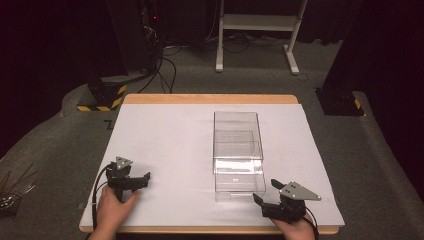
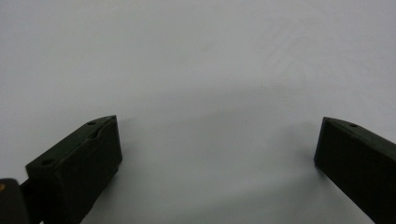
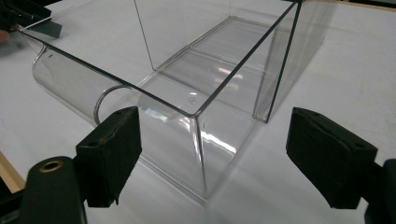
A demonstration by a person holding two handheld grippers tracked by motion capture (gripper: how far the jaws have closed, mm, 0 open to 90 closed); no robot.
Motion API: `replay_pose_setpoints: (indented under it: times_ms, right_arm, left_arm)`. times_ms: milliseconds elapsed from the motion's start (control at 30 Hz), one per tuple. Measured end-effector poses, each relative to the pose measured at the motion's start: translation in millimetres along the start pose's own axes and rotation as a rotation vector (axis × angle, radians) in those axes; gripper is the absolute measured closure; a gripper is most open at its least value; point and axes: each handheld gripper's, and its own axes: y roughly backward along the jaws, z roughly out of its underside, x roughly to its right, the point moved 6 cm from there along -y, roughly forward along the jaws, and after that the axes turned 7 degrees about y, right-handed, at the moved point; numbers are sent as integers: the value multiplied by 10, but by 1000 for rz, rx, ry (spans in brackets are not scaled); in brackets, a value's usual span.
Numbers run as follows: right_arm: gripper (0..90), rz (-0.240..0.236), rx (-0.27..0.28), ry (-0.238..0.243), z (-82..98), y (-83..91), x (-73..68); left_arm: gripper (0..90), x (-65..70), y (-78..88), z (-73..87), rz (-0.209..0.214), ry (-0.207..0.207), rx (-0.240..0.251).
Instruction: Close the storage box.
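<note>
Table (image 1: 150, 125) first: white sheet, clear drawer box (image 1: 238, 155) sits right of centre, drawer pulled partly toward the person. Right gripper (image 1: 265, 192) just beside its near corner, jaws apart, nothing held; corner (image 3: 198, 140) sits between them, untouched. Square up on the front wall before closing. Left gripper (image 1: 141, 181) open wide, empty, well apart.

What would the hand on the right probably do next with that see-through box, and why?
Probably ease the right gripper forward so its fingers straddle the near corner of the clear plastic box before closing. The fingers stand open, and that corner sits between them without touching either. The left gripper rests open on the white table.
</note>
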Motion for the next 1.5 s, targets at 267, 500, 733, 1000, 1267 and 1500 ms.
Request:
replay_pose_setpoints:
  times_ms: [267, 500, 733, 1000, 1267, 1500]
  right_arm:
    - [182, 3, -5, -11, 9, -49, 10]
    - [169, 12, -3, -18, -10, -96, 33]
    - [167, 28, 0, -15, -51, -173, 49]
    - [167, 53, 7, -22, -104, -260, 66]
    - [162, 61, 10, -21, -137, -332, 94]
    - [160, 62, -7, -17, -119, -370, 112]
  left_arm:
    - [9, 0, 0, 0, 0, 0, 0]
    - [9, 0, 0, 0, 0, 0, -1]
    - [9, 0, 0, 0, 0, 0, -1]
    - [9, 0, 0, 0, 0, 0, -1]
    - [9, 0, 0, 0, 0, 0, 0]
    - [9, 0, 0, 0, 0, 0, 0]
